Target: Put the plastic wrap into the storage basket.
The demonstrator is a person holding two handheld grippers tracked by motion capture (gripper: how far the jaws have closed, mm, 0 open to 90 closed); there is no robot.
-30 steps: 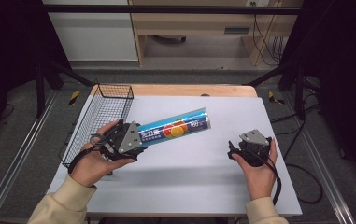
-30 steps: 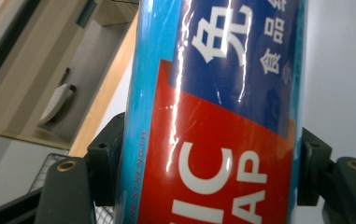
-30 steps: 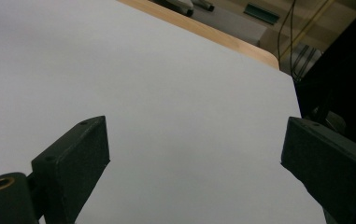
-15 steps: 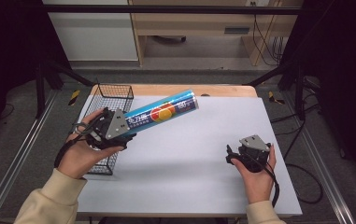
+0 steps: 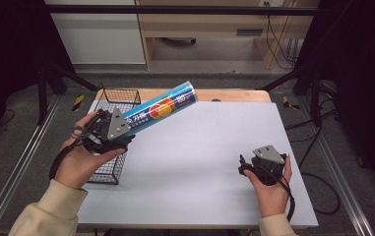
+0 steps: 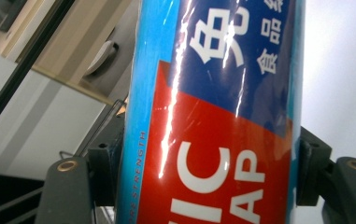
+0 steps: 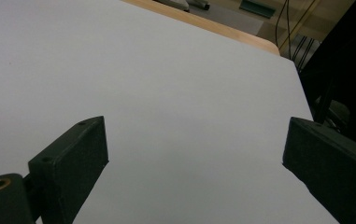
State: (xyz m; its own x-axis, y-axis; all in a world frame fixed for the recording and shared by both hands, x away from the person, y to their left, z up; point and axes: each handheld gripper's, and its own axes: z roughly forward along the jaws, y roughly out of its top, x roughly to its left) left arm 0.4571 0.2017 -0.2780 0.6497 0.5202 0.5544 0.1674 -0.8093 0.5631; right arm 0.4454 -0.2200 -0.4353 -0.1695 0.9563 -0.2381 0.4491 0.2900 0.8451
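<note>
A long blue tube (image 5: pixel 160 109) with a red and orange label is held off the table, tilted up toward the right. My left gripper (image 5: pixel 126 129) is shut on its lower end, above the wire basket (image 5: pixel 105 167) at the table's left edge. In the left gripper view the tube (image 6: pixel 213 116) stands between both jaws, which press on its sides. My right gripper (image 5: pixel 244 164) rests low over the white table near the front right, open, with nothing between its fingers (image 7: pixel 73 154).
The white table top (image 5: pixel 200 157) has a wooden strip along its far edge. A black wire basket stands at the left side, partly under the left hand. Black frame legs and cables stand beyond the table's right side.
The left gripper has lifted the tube and carried it left, over the basket, tilting it more steeply. The right gripper has drawn back toward the front right edge.
</note>
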